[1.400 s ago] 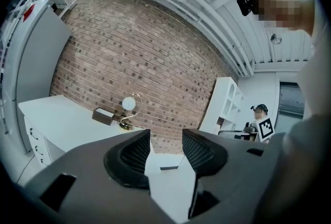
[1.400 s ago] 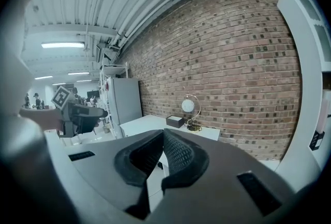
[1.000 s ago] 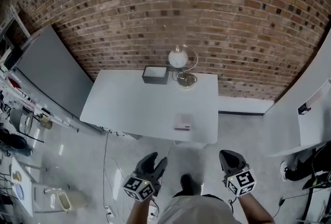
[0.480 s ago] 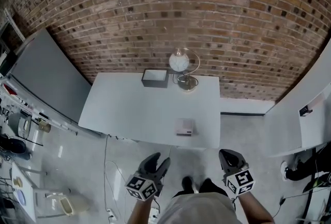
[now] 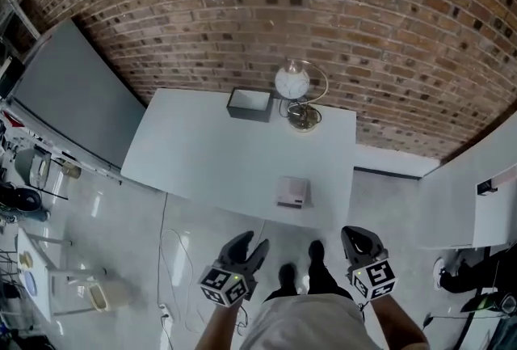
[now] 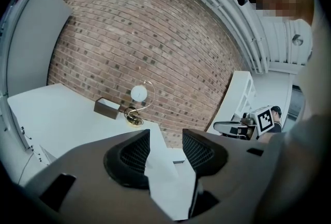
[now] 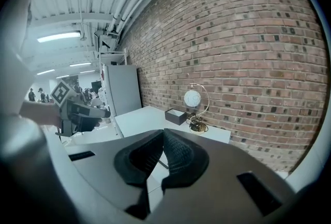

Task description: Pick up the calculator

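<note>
The calculator (image 5: 292,191), a small pale flat slab, lies near the front right edge of the white table (image 5: 202,154) in the head view. Both grippers hang over the floor short of the table's near edge, apart from the calculator. My left gripper (image 5: 249,246) (image 6: 165,135) is open with nothing between its jaws. My right gripper (image 5: 360,240) (image 7: 163,132) has its pads touching at the tips and holds nothing. Each gripper view shows the other gripper off to the side: the right one (image 6: 243,125) and the left one (image 7: 77,112).
A grey open box (image 5: 249,104) and a globe lamp on a gold base (image 5: 297,91) stand at the table's back edge against the brick wall. A grey panel (image 5: 65,98) leans at the left. White furniture (image 5: 468,203) stands at the right. Cables trail on the floor (image 5: 166,259).
The person has stepped toward the table, so its near edge and the calculator are closer to both grippers. Neither gripper's jaws have changed.
</note>
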Demonstrator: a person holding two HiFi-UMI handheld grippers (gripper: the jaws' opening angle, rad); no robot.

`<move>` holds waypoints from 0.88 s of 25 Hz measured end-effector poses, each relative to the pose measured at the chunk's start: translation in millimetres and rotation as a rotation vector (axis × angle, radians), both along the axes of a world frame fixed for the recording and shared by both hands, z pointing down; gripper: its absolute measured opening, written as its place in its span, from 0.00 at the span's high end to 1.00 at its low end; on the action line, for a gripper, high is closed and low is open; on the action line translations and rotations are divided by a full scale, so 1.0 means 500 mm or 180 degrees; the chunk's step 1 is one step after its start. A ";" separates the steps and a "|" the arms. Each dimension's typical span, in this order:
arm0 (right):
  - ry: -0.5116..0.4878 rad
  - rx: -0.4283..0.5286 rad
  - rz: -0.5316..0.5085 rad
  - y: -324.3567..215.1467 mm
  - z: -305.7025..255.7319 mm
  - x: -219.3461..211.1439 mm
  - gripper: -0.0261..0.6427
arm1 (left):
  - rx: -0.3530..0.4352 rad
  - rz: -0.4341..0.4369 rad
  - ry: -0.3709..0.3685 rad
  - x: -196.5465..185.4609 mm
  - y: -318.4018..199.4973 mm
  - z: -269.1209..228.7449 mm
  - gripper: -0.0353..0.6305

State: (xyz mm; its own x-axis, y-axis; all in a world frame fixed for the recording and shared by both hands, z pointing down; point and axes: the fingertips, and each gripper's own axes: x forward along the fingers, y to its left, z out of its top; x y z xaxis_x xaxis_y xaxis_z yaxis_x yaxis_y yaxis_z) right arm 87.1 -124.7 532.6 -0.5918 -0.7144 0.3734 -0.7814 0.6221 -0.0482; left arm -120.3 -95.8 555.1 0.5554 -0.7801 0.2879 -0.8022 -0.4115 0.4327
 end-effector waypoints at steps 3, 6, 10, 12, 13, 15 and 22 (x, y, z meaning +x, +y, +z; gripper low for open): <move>0.0029 -0.0067 -0.0123 -0.039 0.025 0.000 0.94 | -0.0072 -0.0073 0.0006 0.014 -0.026 0.027 0.63; 0.0061 -0.0160 -0.0231 -0.075 0.051 0.002 0.94 | -0.0158 -0.0147 0.0005 0.031 -0.054 0.061 0.62; 0.0111 -0.0260 -0.0428 -0.123 0.091 0.008 0.94 | -0.0296 -0.0279 0.0027 0.060 -0.093 0.112 0.62; 0.0126 -0.0334 -0.0524 -0.148 0.111 0.012 0.94 | -0.0389 -0.0338 0.0040 0.076 -0.113 0.138 0.62; 0.0134 -0.0374 -0.0574 -0.160 0.121 0.013 0.94 | -0.0440 -0.0364 0.0045 0.083 -0.123 0.152 0.62; 0.0149 -0.0450 -0.0671 -0.182 0.139 0.012 0.94 | -0.0545 -0.0416 0.0048 0.096 -0.141 0.183 0.62; 0.0187 -0.0610 -0.0981 -0.242 0.202 -0.007 0.94 | -0.0929 -0.0689 0.0075 0.113 -0.180 0.315 0.61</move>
